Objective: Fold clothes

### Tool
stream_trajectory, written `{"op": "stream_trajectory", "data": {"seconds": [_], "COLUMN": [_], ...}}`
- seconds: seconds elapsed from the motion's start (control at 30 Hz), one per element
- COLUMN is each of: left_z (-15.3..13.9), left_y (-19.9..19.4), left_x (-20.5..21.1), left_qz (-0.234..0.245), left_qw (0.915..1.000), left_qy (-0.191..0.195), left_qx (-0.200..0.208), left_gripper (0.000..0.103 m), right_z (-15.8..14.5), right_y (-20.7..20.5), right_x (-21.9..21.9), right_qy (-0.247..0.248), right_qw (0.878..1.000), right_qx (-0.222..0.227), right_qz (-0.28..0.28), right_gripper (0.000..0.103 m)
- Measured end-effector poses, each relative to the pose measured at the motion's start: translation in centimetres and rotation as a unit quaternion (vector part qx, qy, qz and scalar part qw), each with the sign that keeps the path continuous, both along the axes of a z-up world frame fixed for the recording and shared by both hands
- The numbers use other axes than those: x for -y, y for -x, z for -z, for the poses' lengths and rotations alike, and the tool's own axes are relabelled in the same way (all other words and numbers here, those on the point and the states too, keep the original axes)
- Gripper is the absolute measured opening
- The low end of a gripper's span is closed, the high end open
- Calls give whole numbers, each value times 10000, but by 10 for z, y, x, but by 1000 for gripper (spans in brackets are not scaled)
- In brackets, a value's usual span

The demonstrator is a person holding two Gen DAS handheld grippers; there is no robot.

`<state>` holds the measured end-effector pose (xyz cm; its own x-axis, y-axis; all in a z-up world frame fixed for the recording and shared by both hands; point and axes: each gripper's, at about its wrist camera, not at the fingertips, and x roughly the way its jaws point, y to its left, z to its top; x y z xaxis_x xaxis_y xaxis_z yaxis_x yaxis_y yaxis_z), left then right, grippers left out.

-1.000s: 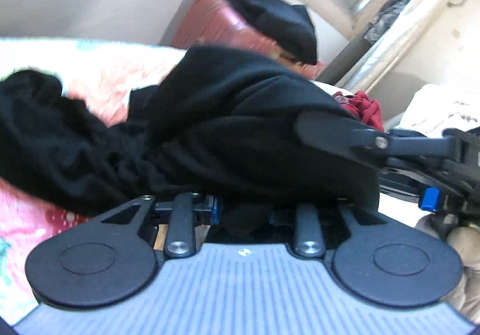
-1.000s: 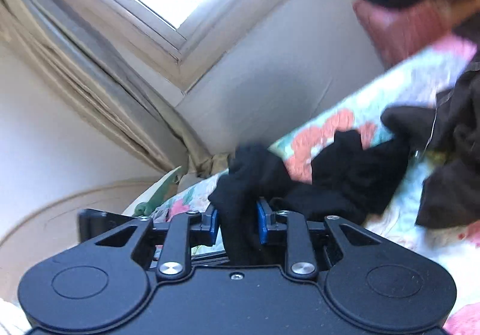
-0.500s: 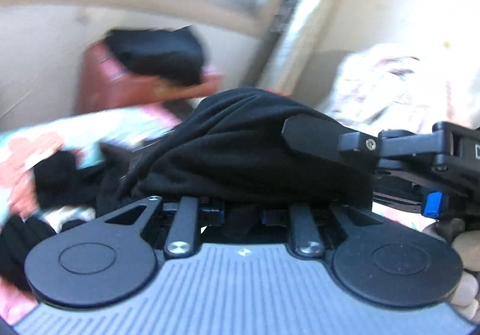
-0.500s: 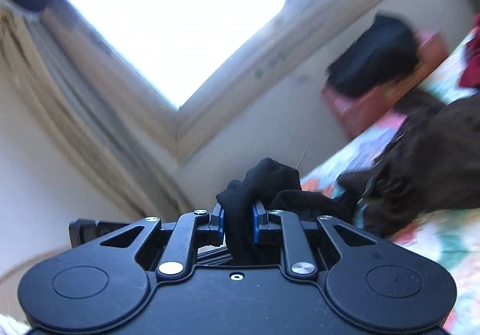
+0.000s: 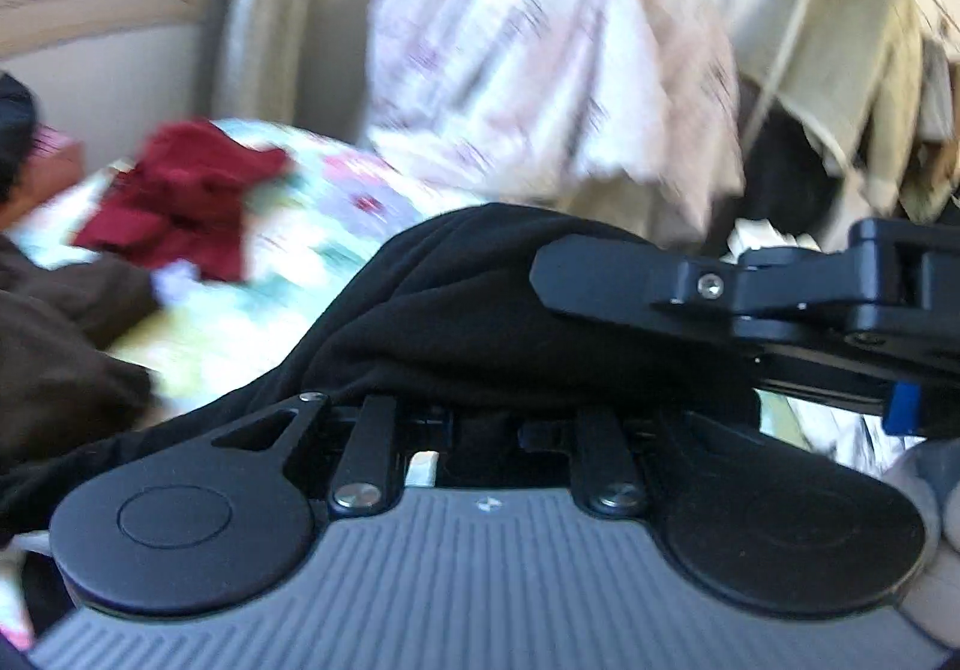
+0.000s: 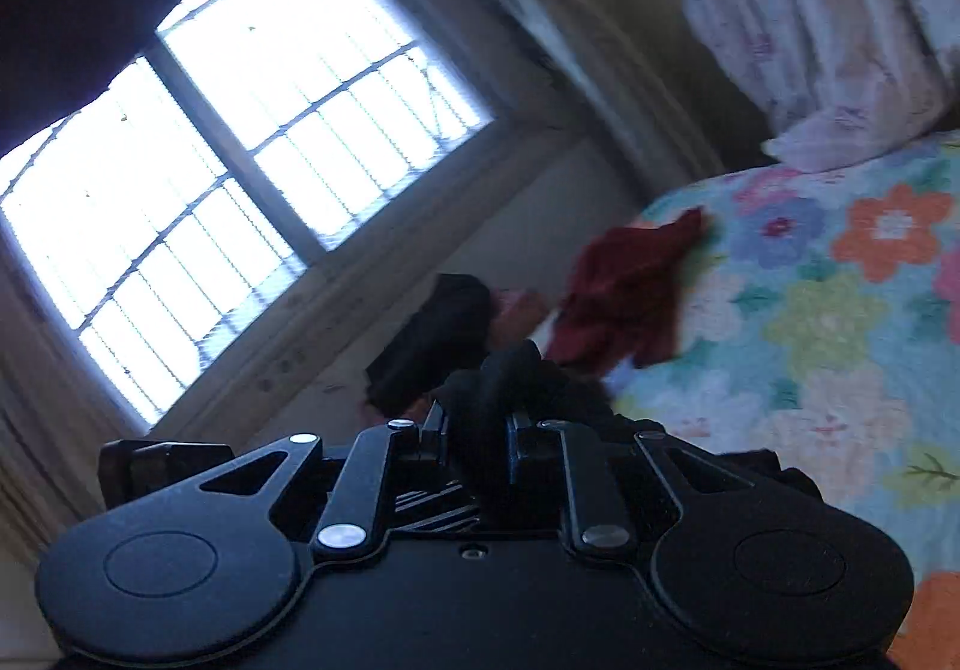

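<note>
The left gripper (image 5: 486, 430) has just been closing and is clamped on a soft black fabric garment (image 5: 456, 310), which drapes over its fingers toward 10 o'clock. The right gripper (image 6: 480, 430) pinches a bunched fold of the same garment (image 6: 498, 376). A crumpled dark red cloth (image 6: 624, 292) lies at 1 o'clock on the flower-patterned bedspread (image 6: 828, 322).

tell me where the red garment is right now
The red garment lies crumpled on the floral bedspread near its window-side edge, centre-right in the right wrist view and upper left in the left wrist view, beyond the black garment.
</note>
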<state>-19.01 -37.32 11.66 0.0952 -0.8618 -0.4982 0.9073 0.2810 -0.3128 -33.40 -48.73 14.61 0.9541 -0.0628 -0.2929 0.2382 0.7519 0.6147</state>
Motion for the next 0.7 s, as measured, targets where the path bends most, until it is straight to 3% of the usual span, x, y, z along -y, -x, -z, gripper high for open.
{"op": "stream_trajectory", "data": {"seconds": [0.13, 0.27, 0.3, 0.33, 0.37, 0.47, 0.6, 0.7], "left_z": [32, 75, 84, 91, 95, 93, 81, 82], "left_y": [29, 29, 26, 23, 19, 8, -10, -15], "left_x": [40, 66, 62, 56, 47, 22, 6, 3], "left_qz": [422, 578, 539, 468, 379, 274, 102, 30], "left_qw": [9990, 9936, 9925, 9920, 9919, 9923, 9926, 9892], "left_qy": [-142, -966, -1089, -1166, -1212, -1206, -1192, -1327], "left_qx": [102, 120, 127, 119, 91, 55, 216, 624], "left_gripper": [15, 19, 22, 34, 45, 47, 53, 66], "right_z": [19, 45, 56, 65, 73, 96, 121, 136], "right_y": [28, 49, 55, 62, 70, 94, 107, 104], "right_x": [17, 37, 42, 47, 50, 54, 42, 27], "right_qy": [253, 633, 742, 763, 704, 412, 127, 128], "right_qw": [9962, 9787, 9720, 9674, 9653, 9646, 9690, 9707], "right_qx": [-484, -1347, -1565, -1714, -1800, -1897, -1958, -2041], "right_qz": [672, 1416, 1590, 1701, 1755, 1784, 1500, 1259], "right_gripper": [20, 25, 25, 25, 26, 29, 45, 49]}}
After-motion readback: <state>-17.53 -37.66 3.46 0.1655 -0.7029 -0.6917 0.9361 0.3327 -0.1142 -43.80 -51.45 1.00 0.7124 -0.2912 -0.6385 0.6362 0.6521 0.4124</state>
